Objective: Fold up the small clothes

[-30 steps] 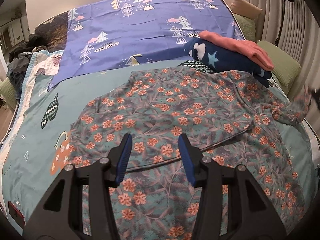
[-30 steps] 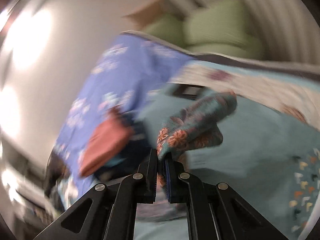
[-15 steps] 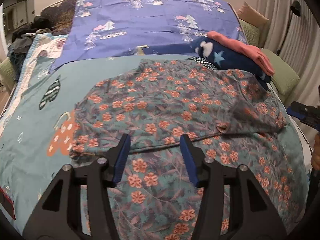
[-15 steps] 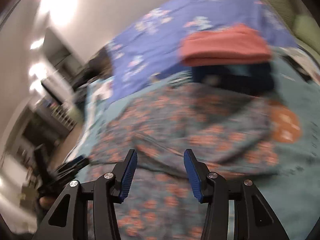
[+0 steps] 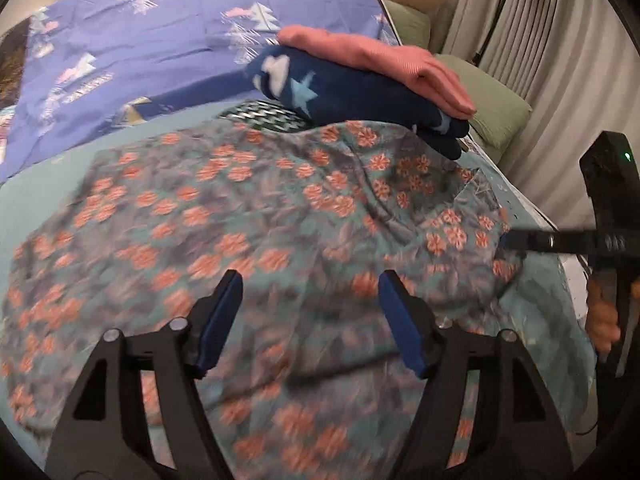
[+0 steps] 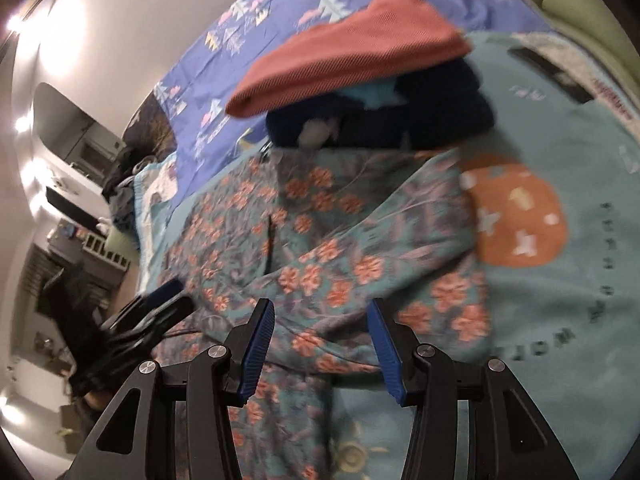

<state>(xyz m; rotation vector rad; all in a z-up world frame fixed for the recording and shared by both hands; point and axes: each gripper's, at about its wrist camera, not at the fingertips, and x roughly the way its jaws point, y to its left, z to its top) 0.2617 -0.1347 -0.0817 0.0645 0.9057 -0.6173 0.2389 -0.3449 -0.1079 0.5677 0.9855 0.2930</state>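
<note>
A teal garment with orange flowers (image 5: 260,208) lies spread on the bed, its right sleeve (image 6: 380,256) folded across the body. My left gripper (image 5: 310,320) hovers over the garment's near part; its jaws are closing slightly, nothing between them, no pad on the cloth. My right gripper (image 6: 320,336) stands open just above the folded sleeve, holding nothing. In the left wrist view the right gripper (image 5: 516,240) reaches in from the right at the garment's edge. The right wrist view has the left gripper (image 6: 160,300) at the left.
A folded pink garment (image 5: 380,60) rests on a folded navy star-print one (image 5: 352,96) just behind the floral garment. Beyond are a purple tree-print sheet (image 5: 140,52) and green pillows (image 5: 492,108). A teal blanket (image 6: 560,280) covers the bed; curtains line the right side.
The right gripper let go of the sleeve, which now lies folded over the garment, and swung down over it with jaws open. The left gripper moved right, toward the stack.
</note>
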